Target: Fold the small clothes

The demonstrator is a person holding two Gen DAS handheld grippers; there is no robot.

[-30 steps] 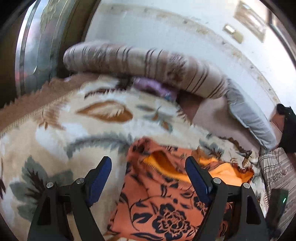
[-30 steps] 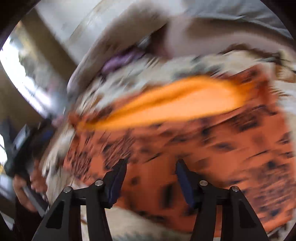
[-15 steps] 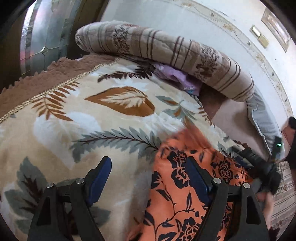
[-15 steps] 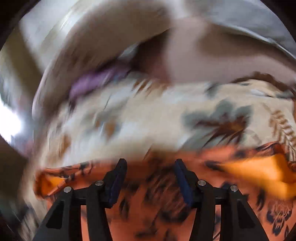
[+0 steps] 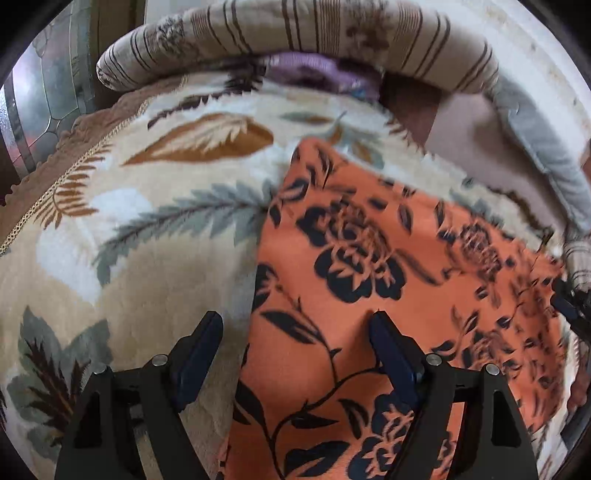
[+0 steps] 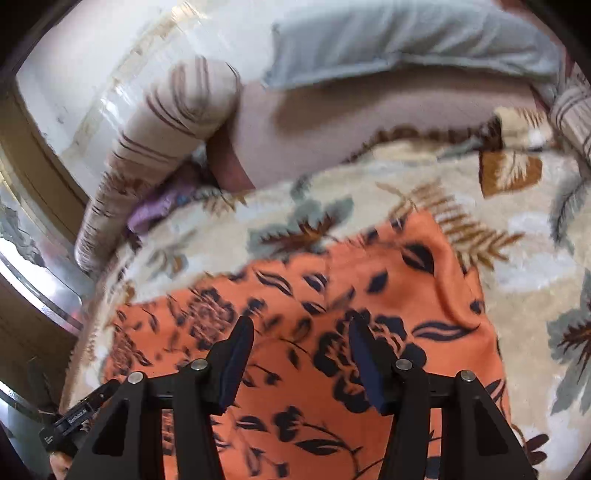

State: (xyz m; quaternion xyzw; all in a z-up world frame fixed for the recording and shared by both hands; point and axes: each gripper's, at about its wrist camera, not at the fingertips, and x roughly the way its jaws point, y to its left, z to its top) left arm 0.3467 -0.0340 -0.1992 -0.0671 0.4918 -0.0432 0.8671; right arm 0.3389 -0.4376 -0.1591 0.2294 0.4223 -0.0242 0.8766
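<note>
Left gripper: the left gripper (image 5: 297, 341) hangs low over the bed with its jaws spread wide and nothing between them; one blue-padded finger sits above the bare blanket, the other above the cloth.
Blanket: a cream blanket (image 5: 129, 240) printed with grey and brown leaves covers the bed; its brown scalloped edge runs along the left side.
Garment: the orange garment (image 5: 369, 258) with black flowers lies spread flat on the blanket, right of the blanket's middle in the left wrist view, one corner pointing toward the far pillows.
Pillows: a striped bolster (image 5: 295, 33) lies along the far edge of the bed, a purple cloth (image 5: 314, 70) tucked under it; a grey pillow (image 5: 535, 136) rests at the far right.
Right gripper: the right gripper (image 6: 301, 352) hovers over the same garment (image 6: 332, 332), jaws apart and gripping nothing; the cloth fills the view beneath both fingers, a raised fold at its right edge.
</note>
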